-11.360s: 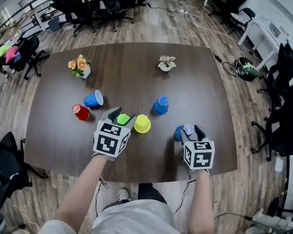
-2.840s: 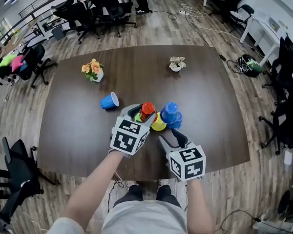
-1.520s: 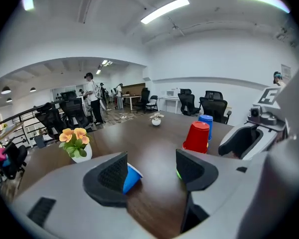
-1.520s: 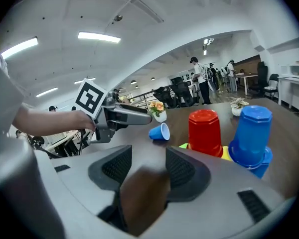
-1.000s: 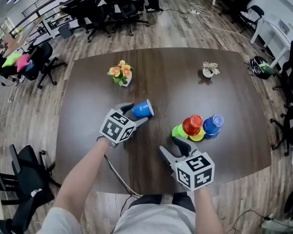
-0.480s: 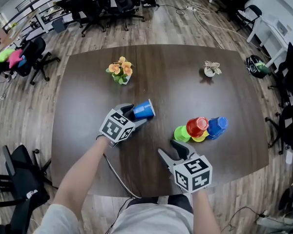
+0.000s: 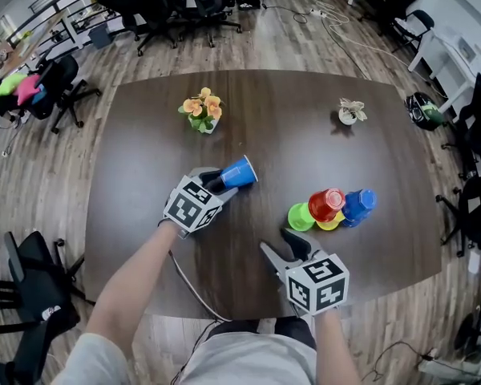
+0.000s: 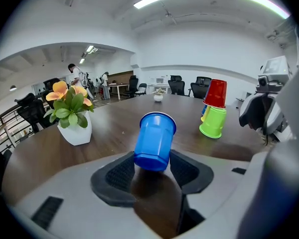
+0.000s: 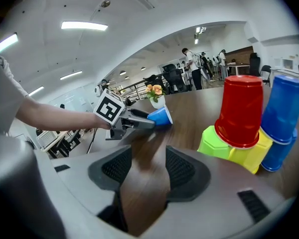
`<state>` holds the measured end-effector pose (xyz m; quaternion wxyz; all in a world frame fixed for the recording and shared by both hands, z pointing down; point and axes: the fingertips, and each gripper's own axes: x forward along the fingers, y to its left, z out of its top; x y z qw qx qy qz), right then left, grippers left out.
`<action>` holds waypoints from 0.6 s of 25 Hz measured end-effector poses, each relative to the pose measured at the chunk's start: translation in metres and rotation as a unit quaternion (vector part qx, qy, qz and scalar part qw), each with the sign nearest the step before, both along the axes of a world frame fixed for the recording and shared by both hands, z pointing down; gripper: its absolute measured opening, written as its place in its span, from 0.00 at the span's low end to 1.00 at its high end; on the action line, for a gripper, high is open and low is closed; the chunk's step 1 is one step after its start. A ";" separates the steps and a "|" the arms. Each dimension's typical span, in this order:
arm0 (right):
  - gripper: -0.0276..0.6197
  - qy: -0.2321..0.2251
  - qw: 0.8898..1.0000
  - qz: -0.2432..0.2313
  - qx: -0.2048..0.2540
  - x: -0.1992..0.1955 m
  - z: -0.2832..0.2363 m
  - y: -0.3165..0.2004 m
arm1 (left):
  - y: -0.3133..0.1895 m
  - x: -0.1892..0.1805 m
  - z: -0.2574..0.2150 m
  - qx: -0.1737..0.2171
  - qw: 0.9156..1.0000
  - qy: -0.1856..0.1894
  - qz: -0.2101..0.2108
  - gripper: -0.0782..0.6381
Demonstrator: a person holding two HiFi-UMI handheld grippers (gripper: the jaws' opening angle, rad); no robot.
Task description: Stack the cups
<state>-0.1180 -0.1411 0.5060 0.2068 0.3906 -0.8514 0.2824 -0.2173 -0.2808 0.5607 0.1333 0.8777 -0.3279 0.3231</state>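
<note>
A single blue cup (image 7: 239, 171) lies tipped on its side on the dark table (image 7: 144, 207), mouth pointing away. My left gripper (image 7: 217, 182) has just been closing, and its pads (image 8: 120, 172) now press on the cup's base (image 8: 154, 141). To the right is a cluster: a green cup (image 7: 300, 216), a red cup (image 7: 327, 203) upside down on a yellow one (image 7: 330, 224), and stacked blue cups (image 7: 358, 204). My right gripper (image 7: 284, 245) hovers open and empty just in front of that cluster, with the red cup (image 9: 241, 111) close ahead on its right.
A white pot of orange flowers (image 7: 202, 112) stands behind the left gripper. A small potted plant (image 7: 350, 112) sits at the far right of the table. Office chairs (image 7: 32, 87) ring the table. The near table edge runs just below my right gripper.
The left jaws have narrowed onto the blue cup's base, and the cup's mouth has tipped slightly upward. The right gripper has barely moved.
</note>
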 end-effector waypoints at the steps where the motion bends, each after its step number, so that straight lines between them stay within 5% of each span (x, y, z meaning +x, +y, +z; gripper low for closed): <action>1: 0.38 -0.002 1.000 -0.002 0.001 0.000 0.000 0.001 | 0.001 -0.001 -0.003 0.001 1.000 -0.002 -0.002 0.42; 9: 0.38 -0.024 1.000 -0.019 0.007 0.000 -0.006 0.011 | 0.026 -0.007 -0.023 -0.014 0.998 -0.055 0.005 0.41; 15: 0.38 -0.046 0.998 -0.037 0.010 0.001 -0.011 0.020 | 0.057 -0.012 -0.033 -0.034 0.991 -0.128 0.035 0.41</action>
